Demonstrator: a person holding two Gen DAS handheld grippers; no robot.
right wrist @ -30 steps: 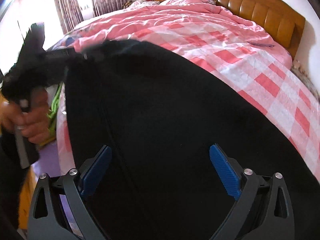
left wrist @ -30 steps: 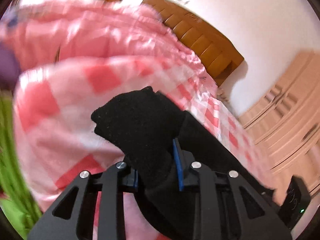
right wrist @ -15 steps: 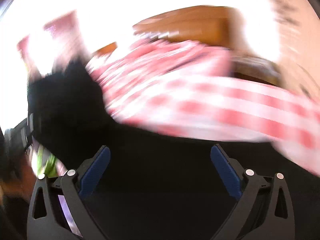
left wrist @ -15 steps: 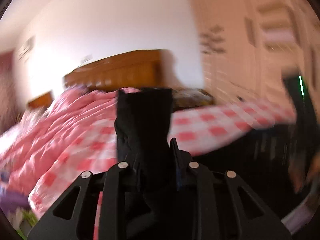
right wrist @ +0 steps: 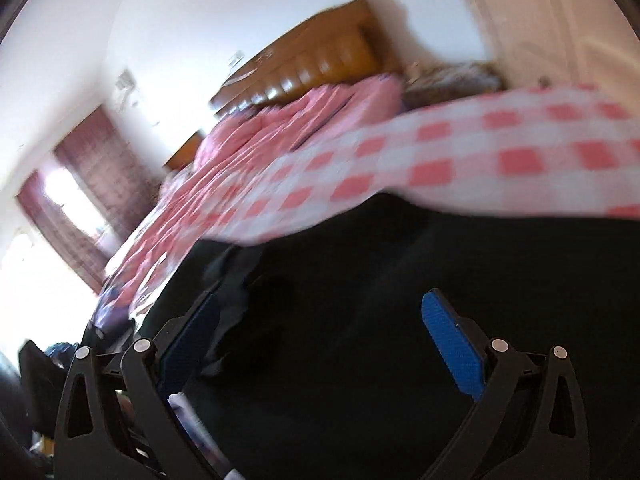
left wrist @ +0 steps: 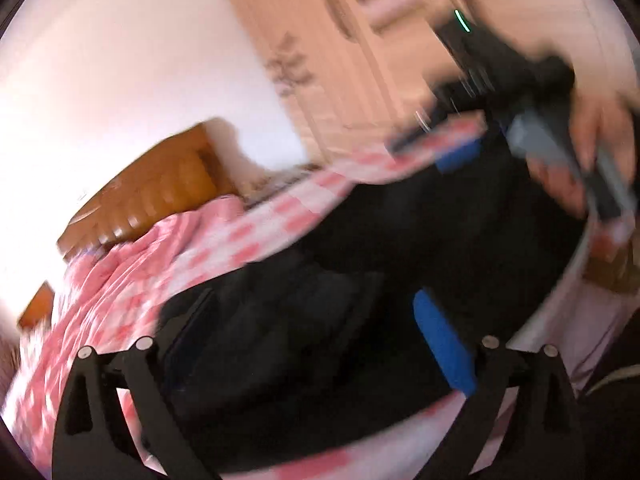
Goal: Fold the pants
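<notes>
The black pants (left wrist: 360,280) lie spread on the pink checked bedspread (left wrist: 224,240); they also fill the lower half of the right wrist view (right wrist: 400,320). My left gripper (left wrist: 316,332) is open and empty just above the pants, its blue pads wide apart. My right gripper (right wrist: 320,336) is open and empty over the pants too. The right gripper, held in a hand, also shows blurred at the upper right of the left wrist view (left wrist: 460,152). Both views are motion-blurred.
A wooden headboard (right wrist: 312,64) stands at the far end of the bed. A pale wardrobe (left wrist: 380,40) lines the wall to the right. A curtained window (right wrist: 80,184) is at the left. Clutter (right wrist: 56,356) lies beside the bed's near left corner.
My left gripper has let go of the bunched pant leg and opened wide. The leg now lies on the spread pants. Both cameras swung and tilted.
</notes>
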